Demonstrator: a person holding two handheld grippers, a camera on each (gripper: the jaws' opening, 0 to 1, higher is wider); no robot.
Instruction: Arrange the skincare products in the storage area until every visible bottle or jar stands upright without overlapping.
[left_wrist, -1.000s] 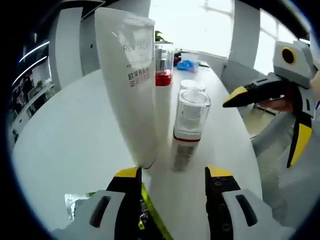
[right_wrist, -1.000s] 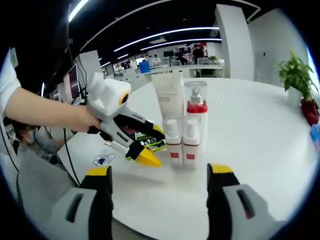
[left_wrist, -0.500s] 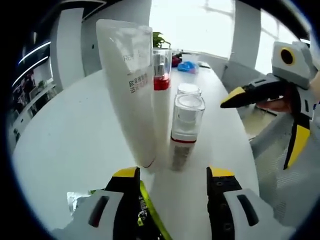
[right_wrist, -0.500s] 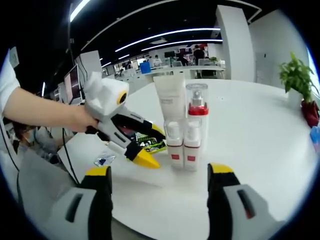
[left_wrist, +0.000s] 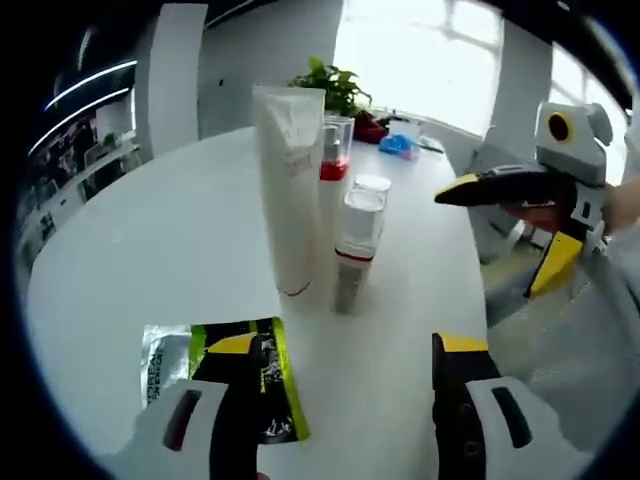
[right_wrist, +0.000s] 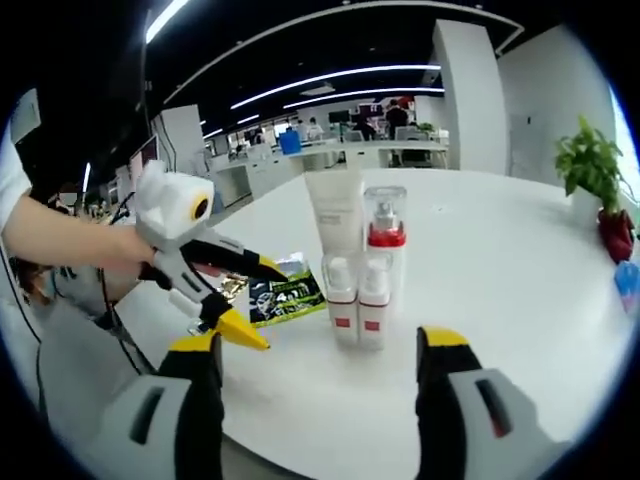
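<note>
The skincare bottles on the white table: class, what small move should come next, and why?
Probably none beyond holding both open grippers back. The tube, the red-collared pump bottle and two small bottles all stand upright, close together; neither the left gripper nor the right gripper holds anything.

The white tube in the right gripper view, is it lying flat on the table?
No, the white tube stands upright behind the small bottles.

Your left gripper (right_wrist: 240, 300) has a white body, black jaws with yellow tips; your sleeve (right_wrist: 12, 165), upper left, is white.
</note>
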